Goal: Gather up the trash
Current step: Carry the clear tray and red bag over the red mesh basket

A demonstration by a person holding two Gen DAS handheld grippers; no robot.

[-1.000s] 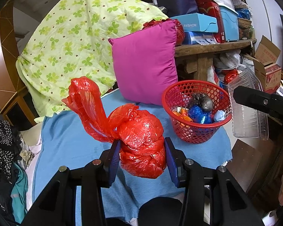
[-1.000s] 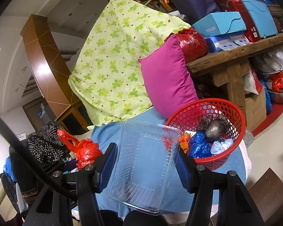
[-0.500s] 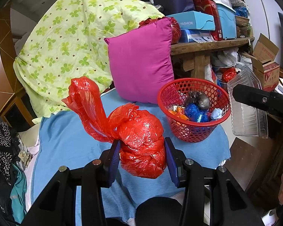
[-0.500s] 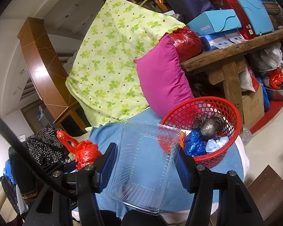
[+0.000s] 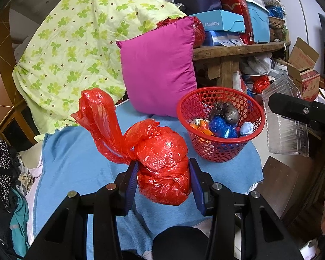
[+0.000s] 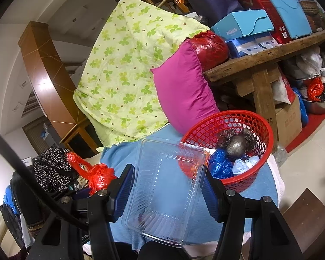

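Note:
My left gripper (image 5: 163,174) is shut on a knotted red plastic bag (image 5: 160,158) and holds it above the blue cloth (image 5: 75,164). My right gripper (image 6: 166,186) is shut on a clear plastic tray (image 6: 164,195), held just left of the red basket (image 6: 257,125). The red basket (image 5: 218,149) stands on the blue cloth to the right of the bag and holds several wrapped bits of trash. The clear tray (image 5: 286,134) and the right gripper's black arm (image 5: 301,110) show at the right of the left wrist view. The red bag also shows in the right wrist view (image 6: 97,175).
A magenta pillow (image 5: 160,73) leans behind the basket, with a green floral quilt (image 5: 75,43) to its left. A wooden bench (image 5: 238,54) carries boxes. Cardboard boxes (image 5: 307,73) and bags stand on the floor at the right. Clothes (image 5: 2,169) lie at the left.
Both views have shifted slightly, so the basket and pillow sit a little lower and to the left in frame. Both grips are unchanged.

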